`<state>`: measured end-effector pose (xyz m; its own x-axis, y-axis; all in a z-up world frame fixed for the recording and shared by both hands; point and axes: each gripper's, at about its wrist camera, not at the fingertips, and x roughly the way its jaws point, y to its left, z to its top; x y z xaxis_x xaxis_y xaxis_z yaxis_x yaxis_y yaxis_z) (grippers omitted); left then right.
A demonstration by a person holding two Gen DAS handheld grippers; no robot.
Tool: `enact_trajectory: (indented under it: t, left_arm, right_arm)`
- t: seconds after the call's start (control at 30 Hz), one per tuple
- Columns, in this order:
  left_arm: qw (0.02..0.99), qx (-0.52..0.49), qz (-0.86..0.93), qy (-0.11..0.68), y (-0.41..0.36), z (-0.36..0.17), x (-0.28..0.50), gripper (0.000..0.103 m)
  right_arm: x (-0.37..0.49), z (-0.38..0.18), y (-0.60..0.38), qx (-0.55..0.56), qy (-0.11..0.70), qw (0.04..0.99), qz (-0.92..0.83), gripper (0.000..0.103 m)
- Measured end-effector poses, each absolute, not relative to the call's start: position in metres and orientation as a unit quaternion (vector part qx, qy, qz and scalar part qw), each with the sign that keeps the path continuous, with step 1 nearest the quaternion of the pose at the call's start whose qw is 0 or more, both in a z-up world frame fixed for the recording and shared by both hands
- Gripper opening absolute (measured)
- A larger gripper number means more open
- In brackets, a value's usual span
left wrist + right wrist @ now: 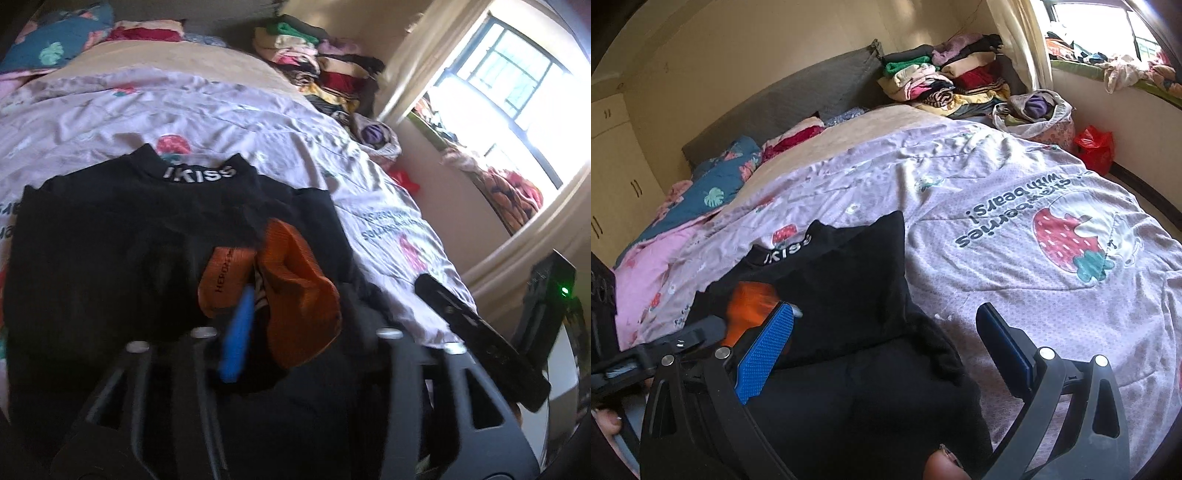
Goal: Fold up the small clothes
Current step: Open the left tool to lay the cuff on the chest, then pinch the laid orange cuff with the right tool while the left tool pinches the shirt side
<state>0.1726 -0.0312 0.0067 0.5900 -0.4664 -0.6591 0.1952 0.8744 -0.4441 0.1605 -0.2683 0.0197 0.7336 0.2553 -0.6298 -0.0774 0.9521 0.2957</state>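
Note:
A black top (122, 240) with a white-lettered collar lies flat on the lilac bedspread (221, 122). My left gripper (258, 295) is shut on an orange sock (295, 288), held just above the top's lower part; one blue pad (238, 332) shows. In the right wrist view my right gripper (886, 328) is open and empty, its blue fingers (768, 347) straddling the right side of the black top (849, 295). The orange sock (750, 302) shows to its left. The right gripper also appears in the left wrist view (480, 332).
A pile of folded clothes (953, 77) sits at the far corner of the bed beside a cloth bag (1034, 110). Pillows (716, 184) and a pink blanket (646, 273) lie on the left. A red bag (1093, 147) sits below the window.

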Motion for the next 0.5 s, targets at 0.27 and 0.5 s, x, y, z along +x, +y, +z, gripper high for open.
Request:
enact_trajectory:
  t: [0.27,0.5]
  left_arm:
    - [0.9,-0.089,-0.119,0.41,0.018,0.013,0.165,0.057]
    - [0.9,-0.123,0.001,0.418,0.123,-0.015,0.178,0.057]
  right_arm:
    - [0.164,0.008,-0.233,0.105,0.382,0.906,0.15,0.098]
    - [0.19,-0.006,-0.197,0.068,0.413,0.896,0.146,0.087]
